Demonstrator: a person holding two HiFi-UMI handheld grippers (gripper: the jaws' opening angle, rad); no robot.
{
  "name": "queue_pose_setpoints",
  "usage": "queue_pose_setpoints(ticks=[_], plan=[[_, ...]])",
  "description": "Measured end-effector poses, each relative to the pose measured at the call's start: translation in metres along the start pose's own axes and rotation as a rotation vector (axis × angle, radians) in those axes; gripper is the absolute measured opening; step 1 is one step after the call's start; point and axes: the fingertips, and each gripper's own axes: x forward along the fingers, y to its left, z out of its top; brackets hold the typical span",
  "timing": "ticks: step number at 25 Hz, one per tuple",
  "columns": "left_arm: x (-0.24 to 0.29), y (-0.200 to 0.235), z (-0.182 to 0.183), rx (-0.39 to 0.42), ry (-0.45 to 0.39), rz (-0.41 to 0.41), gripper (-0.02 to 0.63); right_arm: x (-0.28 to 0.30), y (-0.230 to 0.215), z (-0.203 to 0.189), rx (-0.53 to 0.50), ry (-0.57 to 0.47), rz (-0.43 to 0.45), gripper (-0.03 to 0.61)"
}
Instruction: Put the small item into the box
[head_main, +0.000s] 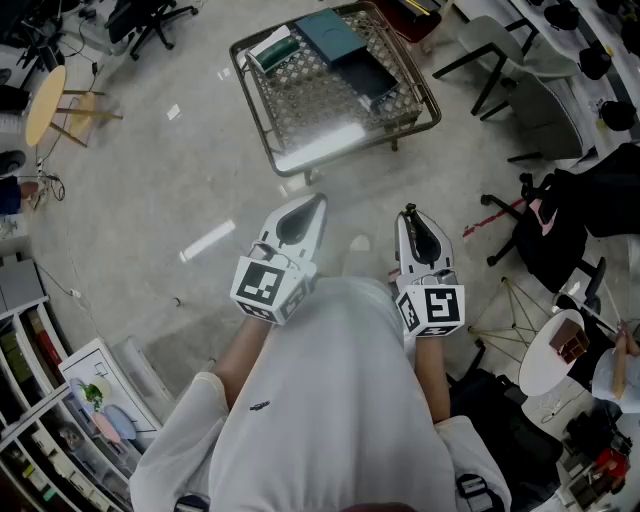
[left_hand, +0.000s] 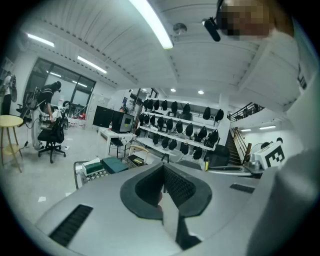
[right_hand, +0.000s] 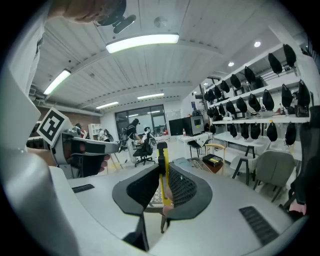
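Evidently our right gripper (head_main: 411, 222) is clamped on the small item (right_hand: 162, 167), a thin yellow strip, gripped firmly for carrying. Our left gripper (head_main: 312, 208) hangs alongside, jaws together and empty. The teal box (head_main: 332, 36) waits at twelve o'clock on the mesh table (head_main: 320, 142).
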Motion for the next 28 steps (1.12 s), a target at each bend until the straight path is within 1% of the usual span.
queue_pose_setpoints(ticks=[3,6,9,12,15,18,21,23,28], plan=[[-0.025,0.016,0.007,0.025,-0.018,-0.005,0.002,0.006,0.042,0.011,0.003,-0.036,-0.004,0.049],[-0.049,0.028,0.010,0.024,-0.033,-0.003,0.002,0.008,0.075,0.014,0.004,-0.047,-0.006,0.049],[-0.063,0.038,0.011,0.016,-0.049,-0.001,0.002,0.012,0.092,0.015,-0.010,-0.053,-0.012,0.049],[-0.065,0.044,0.010,0.012,-0.052,-0.001,0.002,0.019,0.095,0.016,-0.026,-0.049,-0.013,0.049],[-0.059,0.044,0.009,0.008,-0.046,-0.002,0.002,0.023,0.091,0.017,-0.028,-0.048,-0.005,0.049],[-0.047,0.037,0.007,0.005,-0.035,0.001,0.002,0.022,0.077,0.019,-0.025,-0.047,-0.009,0.050],[-0.034,0.027,0.006,0.018,-0.023,0.008,0.002,0.019,0.057,0.021,-0.002,-0.056,-0.022,0.051],[-0.025,0.021,0.004,0.017,-0.015,0.022,0.002,0.016,0.043,0.022,0.004,-0.061,-0.015,0.051],[0.002,-0.006,-0.005,0.015,0.012,0.049,0.002,0.008,0.004,0.024,-0.030,-0.060,0.010,0.051]])
